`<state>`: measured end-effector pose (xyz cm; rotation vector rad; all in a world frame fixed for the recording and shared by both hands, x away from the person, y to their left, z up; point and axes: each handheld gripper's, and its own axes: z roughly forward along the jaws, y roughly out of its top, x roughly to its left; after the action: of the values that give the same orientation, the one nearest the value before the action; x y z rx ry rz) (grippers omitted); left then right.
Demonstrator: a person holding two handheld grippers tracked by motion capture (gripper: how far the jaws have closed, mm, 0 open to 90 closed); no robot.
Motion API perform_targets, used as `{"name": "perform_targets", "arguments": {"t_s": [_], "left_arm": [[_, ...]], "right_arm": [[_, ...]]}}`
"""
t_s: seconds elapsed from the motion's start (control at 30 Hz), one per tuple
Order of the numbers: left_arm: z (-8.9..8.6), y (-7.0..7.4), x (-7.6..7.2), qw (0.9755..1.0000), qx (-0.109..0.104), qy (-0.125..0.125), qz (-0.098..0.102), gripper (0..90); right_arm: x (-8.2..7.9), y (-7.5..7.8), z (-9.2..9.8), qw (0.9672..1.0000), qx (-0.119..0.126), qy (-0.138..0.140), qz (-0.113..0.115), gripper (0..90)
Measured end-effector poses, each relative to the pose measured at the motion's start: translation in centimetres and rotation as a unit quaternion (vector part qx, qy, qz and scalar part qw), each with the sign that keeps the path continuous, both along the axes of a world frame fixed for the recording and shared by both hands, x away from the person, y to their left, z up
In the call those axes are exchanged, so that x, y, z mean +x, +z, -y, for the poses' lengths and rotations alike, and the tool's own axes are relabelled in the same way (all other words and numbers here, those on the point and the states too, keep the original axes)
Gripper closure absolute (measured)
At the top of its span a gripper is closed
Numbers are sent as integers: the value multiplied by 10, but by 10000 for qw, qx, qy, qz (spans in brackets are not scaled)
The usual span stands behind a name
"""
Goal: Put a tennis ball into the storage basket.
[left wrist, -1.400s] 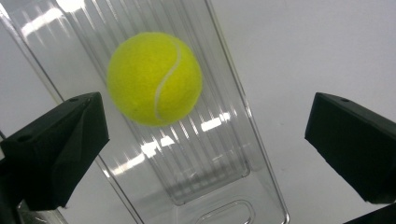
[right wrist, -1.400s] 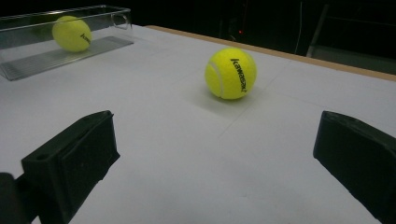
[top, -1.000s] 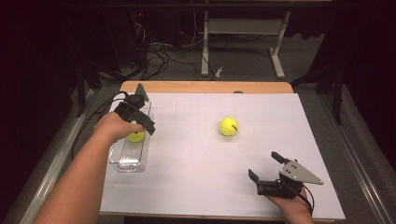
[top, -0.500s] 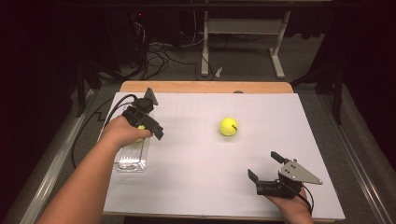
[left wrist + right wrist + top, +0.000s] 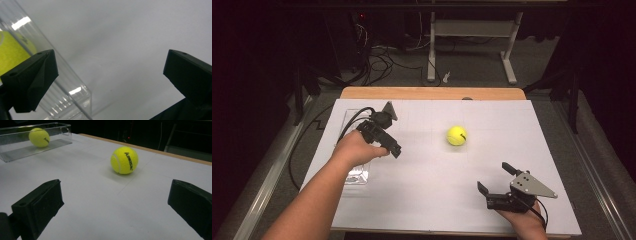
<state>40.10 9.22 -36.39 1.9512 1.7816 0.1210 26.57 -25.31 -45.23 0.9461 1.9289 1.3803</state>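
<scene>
One tennis ball (image 5: 39,137) lies inside the clear tray (image 5: 15,153); the second ball (image 5: 456,135) sits loose mid-table, well apart from both claws. Left gripper (image 5: 384,136) hangs beside the tray, jaws spread, empty. Right gripper (image 5: 495,179) rests low, jaws spread, empty. Risk: a glancing approach would send the loose ball rolling off the table (image 5: 437,200).

In the left gripper view, the ball (image 5: 11,51) in the clear bin (image 5: 62,82) is cut off by the picture's left edge.

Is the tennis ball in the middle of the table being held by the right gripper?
No, the tennis ball sits free on the white table, well ahead of the right gripper, whose jaws stand wide open.
</scene>
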Motion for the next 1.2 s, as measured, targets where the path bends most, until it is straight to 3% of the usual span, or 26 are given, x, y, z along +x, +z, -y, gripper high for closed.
{"name": "perform_targets", "arguments": {"t_s": [0.33,0.43,0.6,0.77,1.07,1.2], "left_arm": [[31,-7,-14,9994,-67,-349,-15,8],[40,-8,-20,9988,-192,-443,3,8],[39,-13,-21,9991,-111,-396,64,8],[34,-22,-27,9988,-263,-419,23,8],[34,-34,-40,9976,-332,-601,60,9],[30,-44,-45,9972,-500,-552,44,11]], "right_arm": [[-1,0,-2,10000,-13,24,13,3],[-1,0,-1,10000,-5,18,14,3],[-1,0,-1,10000,-13,26,12,3],[-1,0,-2,10000,-28,37,17,3],[-1,0,-3,10000,-52,46,18,3],[-1,0,-3,10000,-47,44,18,3]]}}
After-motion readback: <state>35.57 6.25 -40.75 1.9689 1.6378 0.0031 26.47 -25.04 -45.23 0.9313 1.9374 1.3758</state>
